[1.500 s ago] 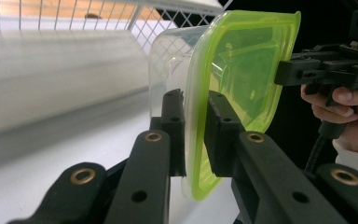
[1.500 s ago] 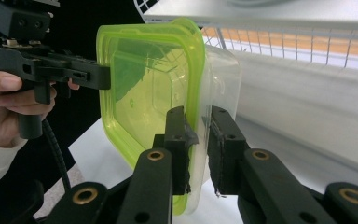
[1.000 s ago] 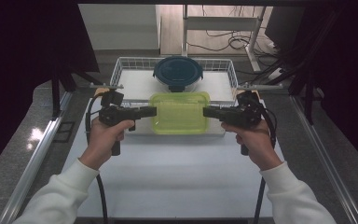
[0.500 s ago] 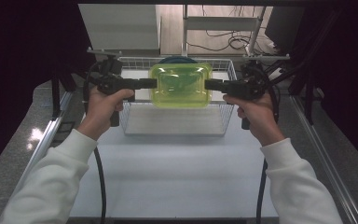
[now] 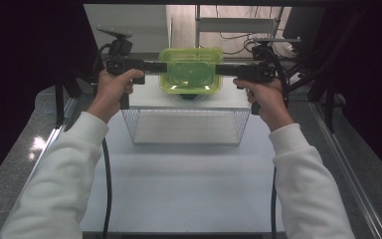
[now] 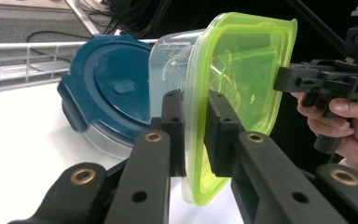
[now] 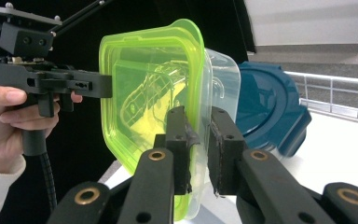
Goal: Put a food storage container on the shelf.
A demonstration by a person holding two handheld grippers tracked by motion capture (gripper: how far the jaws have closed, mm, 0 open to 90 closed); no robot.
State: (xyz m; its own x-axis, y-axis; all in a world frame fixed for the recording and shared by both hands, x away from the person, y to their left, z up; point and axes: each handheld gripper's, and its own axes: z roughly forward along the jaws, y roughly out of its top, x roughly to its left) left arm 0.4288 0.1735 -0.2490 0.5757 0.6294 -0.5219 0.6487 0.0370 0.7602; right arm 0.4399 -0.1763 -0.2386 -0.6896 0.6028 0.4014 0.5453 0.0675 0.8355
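A clear container with a lime-green lid (image 5: 191, 69) hangs in the air between both grippers, tilted with its lid toward the high camera. My left gripper (image 5: 160, 66) is shut on its left rim, and my right gripper (image 5: 221, 69) is shut on its right rim. In the left gripper view the jaws (image 6: 196, 135) pinch the green lid's edge (image 6: 242, 79); the right gripper (image 6: 284, 79) holds the far side. In the right gripper view the jaws (image 7: 199, 144) clamp the rim of the container (image 7: 149, 93), with the left gripper (image 7: 106, 86) opposite.
A blue-lidded clear container (image 6: 112, 98) (image 7: 265, 107) lies behind and below the held one, a dark sliver of it (image 5: 189, 95) showing in the high view. A wire basket (image 5: 186, 124) stands on the white table under the grippers. Cables lie beyond the table.
Both grippers have carried the green-lidded container upward and away from the person, from low over the basket's front to high above its far end, tilting the lid toward the camera.
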